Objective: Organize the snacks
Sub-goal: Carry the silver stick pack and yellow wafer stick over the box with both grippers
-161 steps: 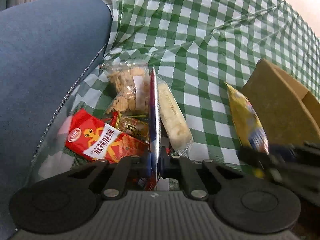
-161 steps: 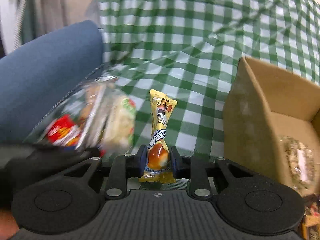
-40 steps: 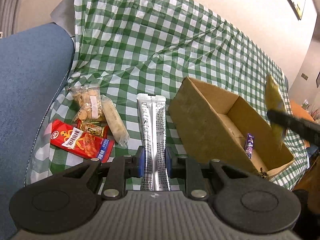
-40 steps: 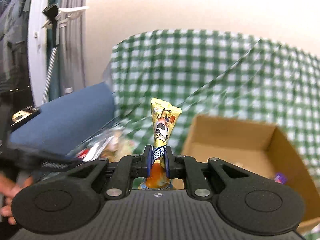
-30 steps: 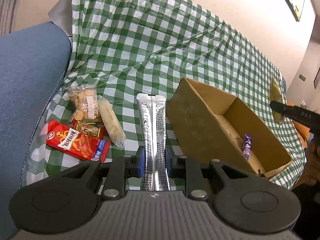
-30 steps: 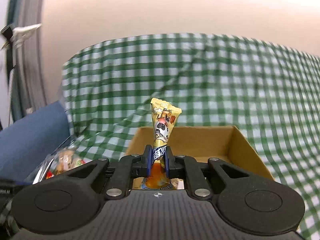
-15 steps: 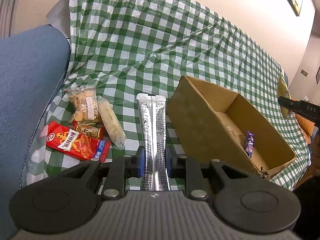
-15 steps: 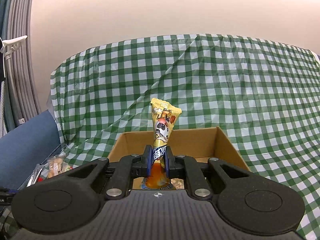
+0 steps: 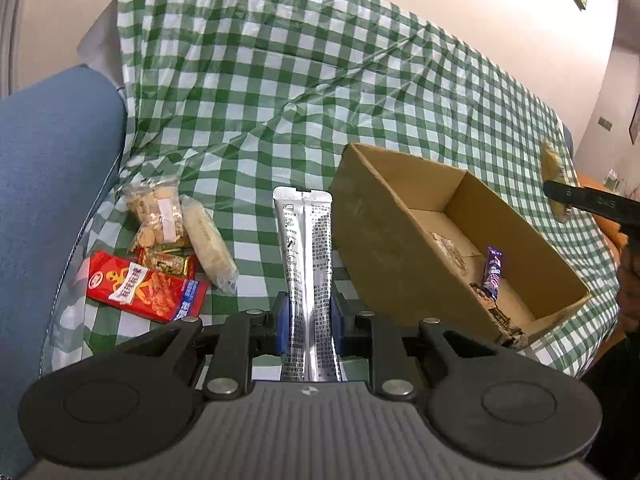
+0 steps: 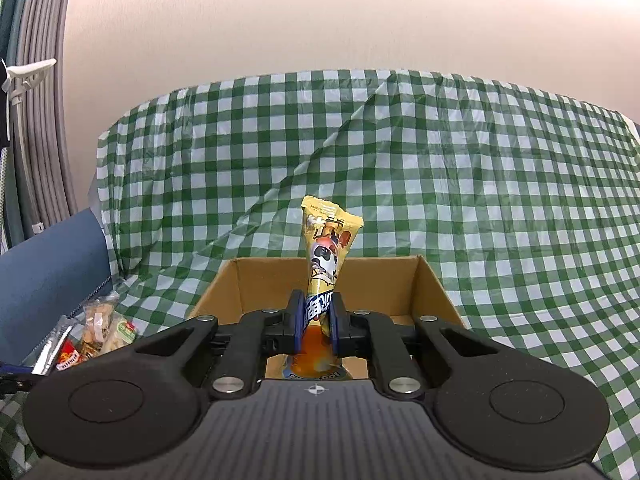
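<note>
My left gripper [image 9: 308,316] is shut on a long silver snack packet [image 9: 306,248] that sticks forward above the checked cloth, left of an open cardboard box [image 9: 384,224]. Inside the box lie a purple wrapper [image 9: 493,270] and other snacks. My right gripper [image 10: 317,324] is shut on a yellow cartoon snack packet [image 10: 326,256], held upright over the near end of the same box [image 10: 260,284]. In the left wrist view that right gripper [image 9: 558,196] shows at the far right edge, beyond the box.
Loose snacks lie left of the box: a red packet [image 9: 142,290], a clear biscuit bag [image 9: 156,212], a pale wrapped roll [image 9: 208,240] and a small gold bar [image 9: 168,262]. A blue cushion [image 9: 48,168] borders the green checked cloth [image 9: 280,100] on the left. A hand [image 9: 628,292] shows at right.
The right gripper with the yellow packet has swung round to face the box squarely from its end. The left gripper and silver packet have hardly moved.
</note>
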